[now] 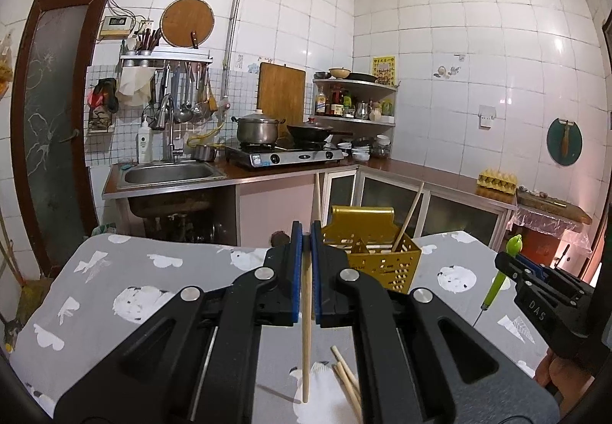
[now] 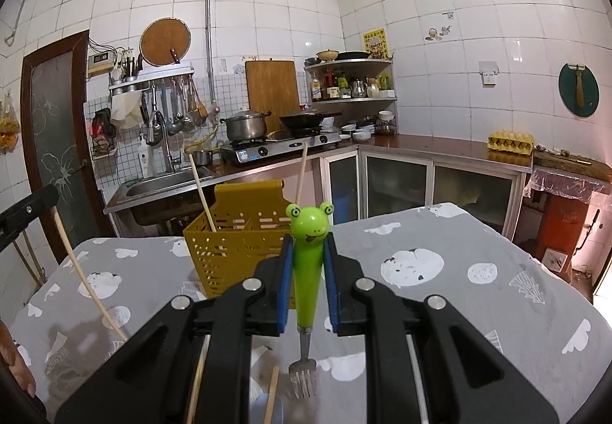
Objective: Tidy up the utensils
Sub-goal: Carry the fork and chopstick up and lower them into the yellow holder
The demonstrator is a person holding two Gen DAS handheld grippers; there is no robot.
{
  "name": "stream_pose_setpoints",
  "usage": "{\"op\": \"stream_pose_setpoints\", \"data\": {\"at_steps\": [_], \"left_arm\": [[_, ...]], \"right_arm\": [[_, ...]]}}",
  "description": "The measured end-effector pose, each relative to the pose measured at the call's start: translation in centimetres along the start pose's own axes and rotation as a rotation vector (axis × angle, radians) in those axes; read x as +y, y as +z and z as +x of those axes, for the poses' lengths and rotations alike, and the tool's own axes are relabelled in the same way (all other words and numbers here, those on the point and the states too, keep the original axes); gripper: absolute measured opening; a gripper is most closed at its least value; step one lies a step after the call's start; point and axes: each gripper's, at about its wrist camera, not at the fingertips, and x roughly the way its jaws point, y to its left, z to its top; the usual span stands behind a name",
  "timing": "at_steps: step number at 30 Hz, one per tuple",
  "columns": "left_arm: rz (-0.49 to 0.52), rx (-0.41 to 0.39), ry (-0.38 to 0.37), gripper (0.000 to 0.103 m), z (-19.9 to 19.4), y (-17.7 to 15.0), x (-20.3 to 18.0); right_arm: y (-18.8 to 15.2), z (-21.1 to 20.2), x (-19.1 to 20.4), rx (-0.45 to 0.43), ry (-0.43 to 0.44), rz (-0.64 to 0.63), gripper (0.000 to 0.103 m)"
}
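Note:
My left gripper (image 1: 306, 233) is shut on a wooden chopstick (image 1: 307, 313) that stands nearly upright, above the table. Behind it sits the yellow perforated utensil basket (image 1: 376, 255) with a chopstick (image 1: 408, 219) leaning inside. My right gripper (image 2: 309, 244) is shut on the green frog-handled fork (image 2: 308, 263), tines hanging down. The same fork (image 1: 504, 271) and right gripper (image 1: 510, 263) show at the right of the left wrist view. In the right wrist view the basket (image 2: 233, 244) holds two chopsticks, and the left-held chopstick (image 2: 86, 282) slants at the left.
Loose chopsticks (image 1: 346, 382) lie on the grey patterned tablecloth (image 1: 126, 282) near the front edge. Beyond the table are a sink (image 1: 168, 171), a stove with pots (image 1: 283, 150) and an egg tray (image 1: 496, 182) on the counter.

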Motion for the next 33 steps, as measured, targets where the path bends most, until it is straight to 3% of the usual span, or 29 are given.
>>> {"op": "stream_pose_setpoints", "data": {"at_steps": [10,25,29,33], "left_arm": [[0.002,-0.028,-0.038,0.003,2.3,3.5,-1.0],[-0.058,-0.137,-0.090,0.003,8.6,14.5,-3.0],[-0.046,-0.141,-0.075,0.003,11.4,15.0,-3.0],[-0.064,-0.090,-0.076,0.003,14.7,13.1,-2.5]], "right_arm": [[2.8,1.4,1.2,-0.029,0.019,-0.006,0.016],[13.3,6.6,4.2,-0.153,0.048,-0.006,0.016],[13.8,9.7,4.0,-0.126,0.054,0.017,0.016],[11.6,13.2,3.3,-0.062,0.043,0.022,0.016]]}}
